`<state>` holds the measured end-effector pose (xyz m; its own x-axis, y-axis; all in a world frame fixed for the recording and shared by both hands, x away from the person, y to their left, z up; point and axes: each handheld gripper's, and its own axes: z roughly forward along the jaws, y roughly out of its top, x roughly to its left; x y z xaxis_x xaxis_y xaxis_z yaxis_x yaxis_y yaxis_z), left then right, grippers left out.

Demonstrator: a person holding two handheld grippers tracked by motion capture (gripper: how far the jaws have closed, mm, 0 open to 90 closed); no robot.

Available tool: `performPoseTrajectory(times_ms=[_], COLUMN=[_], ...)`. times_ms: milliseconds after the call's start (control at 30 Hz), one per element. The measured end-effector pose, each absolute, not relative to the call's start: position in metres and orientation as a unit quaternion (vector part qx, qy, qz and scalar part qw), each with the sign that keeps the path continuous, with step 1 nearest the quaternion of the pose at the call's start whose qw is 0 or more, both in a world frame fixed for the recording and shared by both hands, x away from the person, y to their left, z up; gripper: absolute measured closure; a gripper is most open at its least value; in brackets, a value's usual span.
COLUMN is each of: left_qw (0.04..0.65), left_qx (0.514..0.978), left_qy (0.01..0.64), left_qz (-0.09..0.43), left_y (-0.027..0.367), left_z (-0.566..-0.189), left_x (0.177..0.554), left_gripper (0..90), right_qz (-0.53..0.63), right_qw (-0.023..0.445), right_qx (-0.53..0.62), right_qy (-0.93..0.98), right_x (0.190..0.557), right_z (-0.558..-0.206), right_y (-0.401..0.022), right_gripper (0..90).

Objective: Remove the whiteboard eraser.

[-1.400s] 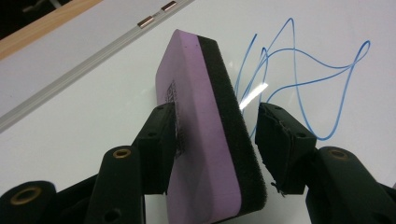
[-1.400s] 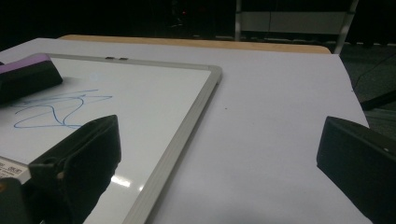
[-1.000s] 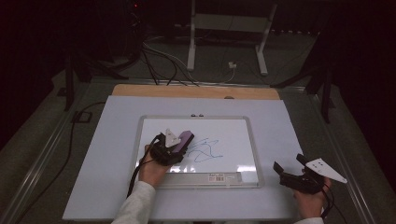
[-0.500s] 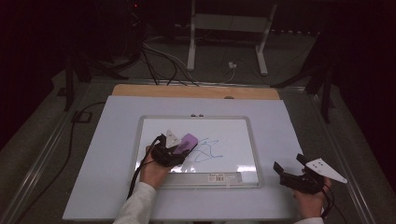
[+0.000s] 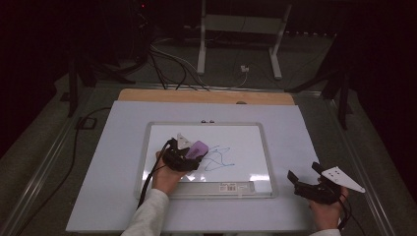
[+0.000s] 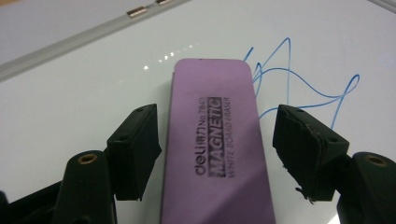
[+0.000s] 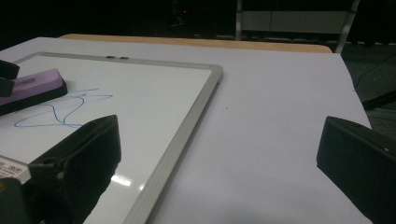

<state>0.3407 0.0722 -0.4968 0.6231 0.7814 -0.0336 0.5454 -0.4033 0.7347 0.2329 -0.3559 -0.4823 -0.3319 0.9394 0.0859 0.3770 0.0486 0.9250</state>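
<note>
My left gripper (image 6: 215, 140) has just been opening: jaws now stand clear of the purple eraser (image 6: 212, 144) on both sides, eraser between them but not pressed. Eraser lies flat on the whiteboard (image 5: 246, 140), left of centre, its far end touching the blue scribble (image 5: 221, 160). Scribble looks largely intact, so I judge the wiping barely begun. My right gripper (image 5: 307, 179) rests wide open and empty on the desk (image 5: 123, 128), beside the board's right corner
</note>
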Motion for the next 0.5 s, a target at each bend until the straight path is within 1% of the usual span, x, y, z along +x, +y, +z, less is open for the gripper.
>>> performPoseTrajectory(times_ms=[133,200,500], left_qw=[0.353,0.347,0.344], left_qx=[0.827,0.828,0.831], left_qy=[0.407,0.410,0.408], left_qz=[0.161,0.160,0.156], left_y=[0.0679,0.0684,0.0696], left_z=[-0.5003,-0.5005,-0.4994], left_x=[0.3439,0.3447,0.3453], left_gripper=[35.5,41.2,41.9], right_qz=[0.478,0.480,0.479], right_qw=[0.294,0.295,0.294], right_qx=[0.497,0.497,0.497], right_qy=[0.662,0.660,0.661], right_x=[0.2328,0.2327,0.2330], right_z=[-0.4821,-0.4821,-0.4820], right_y=[-0.3560,-0.3565,-0.3558], right_gripper=[0.1,0.1,0.1])
